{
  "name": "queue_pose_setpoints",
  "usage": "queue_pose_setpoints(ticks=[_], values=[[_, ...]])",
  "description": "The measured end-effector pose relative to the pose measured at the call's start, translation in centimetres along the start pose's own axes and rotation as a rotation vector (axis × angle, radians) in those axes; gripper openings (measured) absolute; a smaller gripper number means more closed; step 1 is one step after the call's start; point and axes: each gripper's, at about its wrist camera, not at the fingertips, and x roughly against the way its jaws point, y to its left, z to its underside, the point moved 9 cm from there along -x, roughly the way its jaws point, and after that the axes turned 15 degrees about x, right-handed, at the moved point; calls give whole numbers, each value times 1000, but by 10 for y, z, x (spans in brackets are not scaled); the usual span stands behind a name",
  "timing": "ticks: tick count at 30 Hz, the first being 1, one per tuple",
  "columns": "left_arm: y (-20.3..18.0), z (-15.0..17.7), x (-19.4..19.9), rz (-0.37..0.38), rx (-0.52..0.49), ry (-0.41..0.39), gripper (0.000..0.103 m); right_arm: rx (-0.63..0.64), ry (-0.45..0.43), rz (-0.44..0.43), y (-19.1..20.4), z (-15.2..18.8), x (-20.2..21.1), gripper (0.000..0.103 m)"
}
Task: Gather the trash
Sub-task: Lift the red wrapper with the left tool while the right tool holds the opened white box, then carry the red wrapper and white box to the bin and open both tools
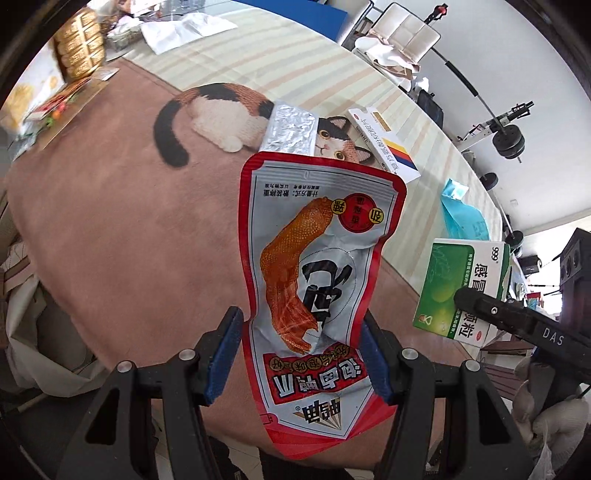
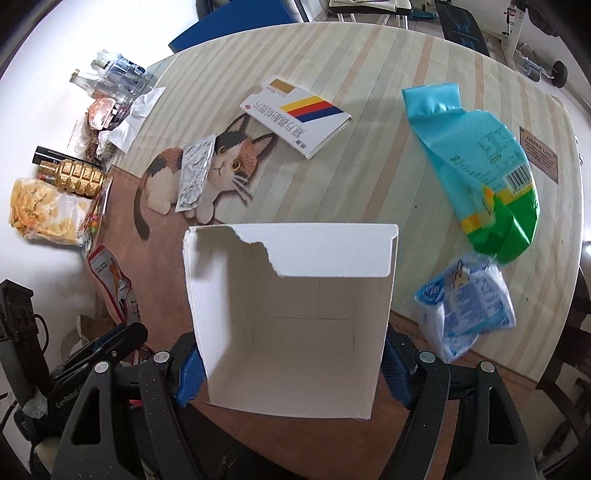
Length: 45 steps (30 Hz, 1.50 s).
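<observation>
My left gripper [image 1: 301, 350] is shut on a red and white snack wrapper [image 1: 314, 266] and holds it above the table; the wrapper also shows in the right wrist view [image 2: 110, 284]. My right gripper [image 2: 291, 373] is shut on an open green and white medicine box [image 2: 291, 314], its torn flap up and its white inside empty; its green face shows in the left wrist view [image 1: 461, 288]. A silver blister pack [image 2: 194, 171] lies on the cat picture. A flat white box with coloured stripes [image 2: 295, 112], a blue-green bag [image 2: 476, 162] and a small blue-white packet [image 2: 465, 314] lie on the table.
The oval table has a striped cloth [image 2: 369, 66] and a brown mat [image 1: 110, 221]. At its left edge stand a gold bottle [image 2: 74, 177], a snack bag [image 2: 40, 210], glass jars [image 2: 114, 77] and white paper [image 2: 133, 122]. Chairs [image 1: 406, 29] and weights [image 1: 509, 140] stand beyond.
</observation>
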Motion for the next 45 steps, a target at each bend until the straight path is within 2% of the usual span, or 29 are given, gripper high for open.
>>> queue_pose_setpoints(ticks=[7, 11, 14, 18, 21, 25, 30, 32, 34, 36, 38, 40, 41, 43, 45], values=[[55, 46, 40, 97, -19, -20, 58, -24, -63, -10, 60, 73, 15, 80], [110, 86, 56, 132, 7, 5, 58, -92, -91, -58, 106, 147, 11, 80], [155, 116, 56, 122, 39, 33, 58, -140, -71, -108, 136, 202, -10, 80], [216, 156, 26, 88, 76, 114, 59, -204, -17, -166, 162, 276, -59, 80], [258, 178, -19, 49, 128, 179, 59, -244, 16, -165, 163, 321, -108, 80], [295, 190, -98, 37, 175, 247, 59, -327, 66, -201, 152, 365, -185, 80], [312, 182, -211, 20, 158, 307, 60, -417, 49, -209, 121, 398, -298, 80], [315, 184, -248, 36, 140, 350, 62, -460, 32, -217, 106, 406, -344, 80], [322, 180, -283, 34, 135, 366, 62, -478, 6, -222, 94, 405, -383, 80], [329, 177, -311, 27, 126, 379, 69, -478, -33, -246, 86, 397, -415, 81], [337, 169, -326, 5, 121, 349, 101, -478, -48, -231, 75, 390, -442, 84], [347, 165, -330, -27, 116, 316, 103, -473, -53, -242, 69, 385, -464, 92], [353, 164, -330, -52, 111, 284, 103, -471, -52, -227, 65, 385, -472, 100], [366, 167, -319, -133, 82, 225, 103, -458, -52, -194, 60, 386, -479, 102], [379, 171, -309, -242, 37, 155, 103, -434, -24, -117, 53, 392, -479, 102]])
